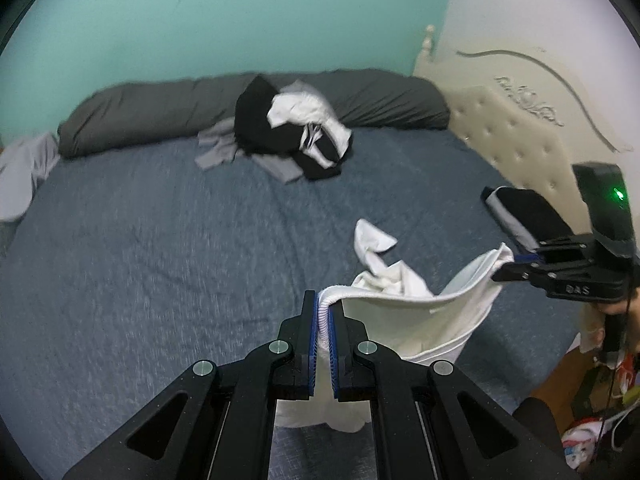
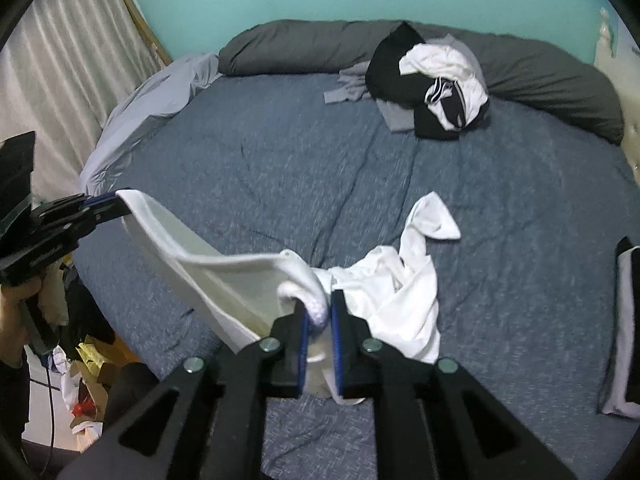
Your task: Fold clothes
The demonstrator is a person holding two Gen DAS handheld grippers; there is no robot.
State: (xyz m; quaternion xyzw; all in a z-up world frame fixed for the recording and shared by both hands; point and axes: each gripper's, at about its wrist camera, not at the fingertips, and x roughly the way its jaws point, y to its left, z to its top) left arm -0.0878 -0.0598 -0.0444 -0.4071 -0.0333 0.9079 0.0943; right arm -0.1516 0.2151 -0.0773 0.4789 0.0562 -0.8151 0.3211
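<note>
Two hand-held grippers, left hand-held gripper and right hand-held gripper, each pinch one white garment.

White shirt, blue flecked bedspread, dark grey bolster, teal wall; black-and-white pile is striped.

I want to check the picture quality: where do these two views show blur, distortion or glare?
Left wrist view: fisheye bends the bed; the clothes pile is softly blurred; a green light glares on the right gripper. Right wrist view: dark corners; the white garment is smeared.
</note>
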